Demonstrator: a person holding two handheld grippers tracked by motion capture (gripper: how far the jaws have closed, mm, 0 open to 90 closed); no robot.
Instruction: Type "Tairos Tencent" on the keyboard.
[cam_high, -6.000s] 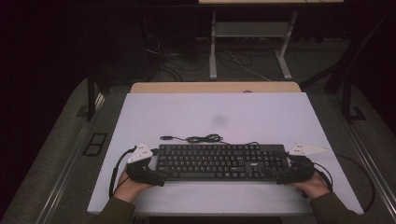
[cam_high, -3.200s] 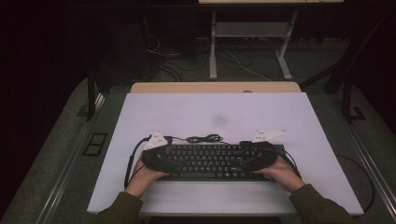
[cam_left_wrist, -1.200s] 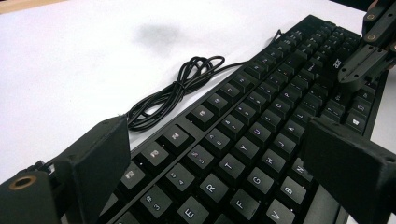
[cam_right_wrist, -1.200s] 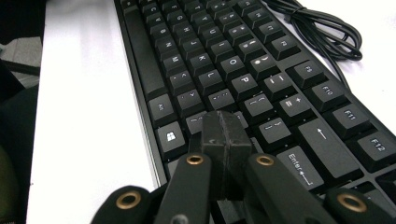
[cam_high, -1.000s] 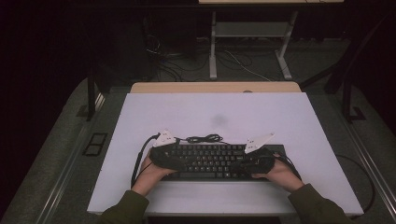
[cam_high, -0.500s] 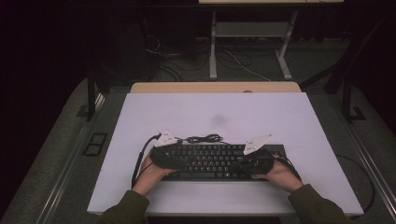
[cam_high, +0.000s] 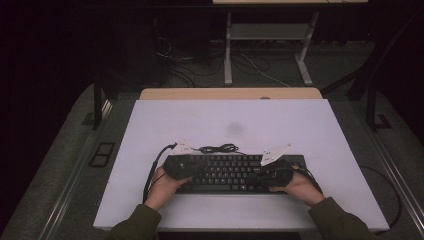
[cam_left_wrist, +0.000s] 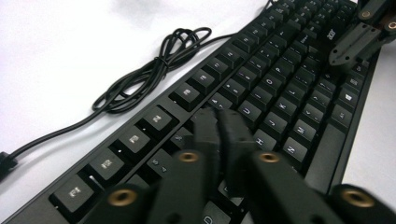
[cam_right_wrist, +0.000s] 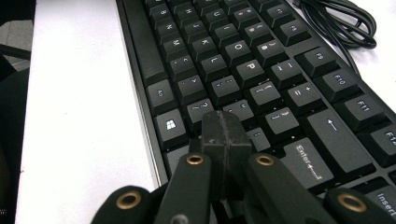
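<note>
A black plastic keyboard (cam_high: 235, 172) lies flat near the front edge of a smooth, matte white table (cam_high: 280, 125), its long side running across the person's reach. Its keys are low, square-cut caps with slightly dished tops and pale printed legends, set in a thin rectangular frame with a plain, flat border. A thin, glossy black cable (cam_high: 217, 148) lies in a loose coiled bundle on the table just behind the keyboard's back edge, and in the left gripper view one strand trails away across the white surface.

The left gripper (cam_left_wrist: 219, 126) sits over the left part of the keyboard, above the number and upper letter rows. Its jaws have just been closing, and the two blocky, dull black pads now meet with nothing between them. The arms behind them are dark, smooth bars with brass-coloured round rivets.

The right gripper (cam_right_wrist: 225, 133) hovers over the right part of the keyboard, near the keys beside the Enter key. Its jaws are pressed together too, empty, with scuffed, grainy pad faces.

In the high view both hands grasp the bulky black gripper bodies at either end of the keyboard, each topped by a pale grey three-cornered plate, and olive fabric sleeves come in from the bottom edge
</note>
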